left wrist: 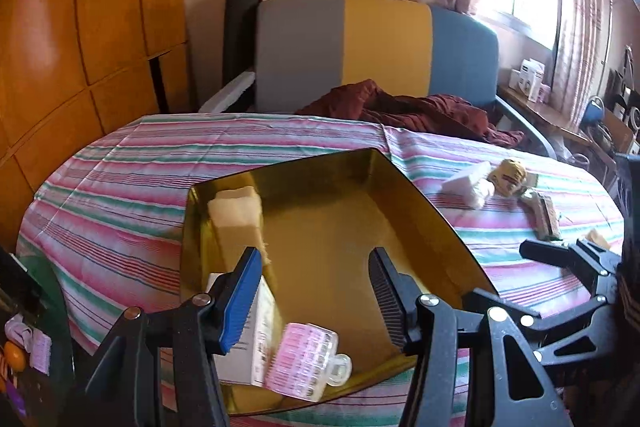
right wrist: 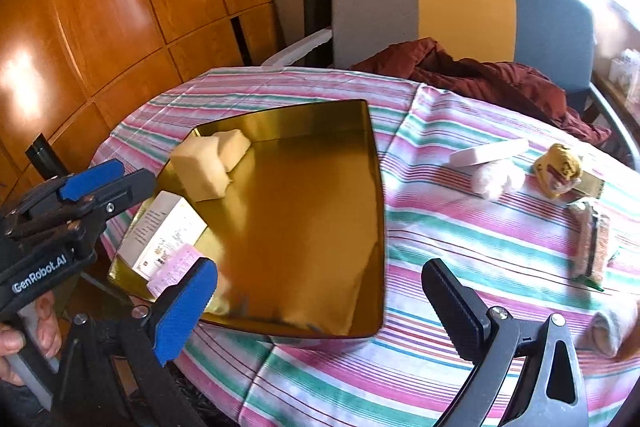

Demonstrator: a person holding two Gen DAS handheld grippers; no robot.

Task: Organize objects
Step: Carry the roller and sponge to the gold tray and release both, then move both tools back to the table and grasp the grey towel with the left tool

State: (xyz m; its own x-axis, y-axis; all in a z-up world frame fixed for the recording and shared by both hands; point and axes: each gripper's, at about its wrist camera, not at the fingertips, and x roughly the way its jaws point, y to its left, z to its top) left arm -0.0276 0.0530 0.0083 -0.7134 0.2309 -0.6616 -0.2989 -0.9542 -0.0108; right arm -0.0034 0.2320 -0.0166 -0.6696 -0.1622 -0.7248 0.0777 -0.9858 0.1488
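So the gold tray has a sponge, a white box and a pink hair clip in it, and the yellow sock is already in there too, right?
Not quite. The gold tray does hold the sponge, the white box and the pink hair clip, but the yellow sock is not in it. The right wrist view shows it lying on the striped tablecloth, off to the tray's right.

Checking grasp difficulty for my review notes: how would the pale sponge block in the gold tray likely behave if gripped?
The pale sponge block looks porous and soft-edged, so it would probably squash between pads, not slip. It is likely light for its bulk. Its flat faces suggest it would slide across the gold tray, not roll.
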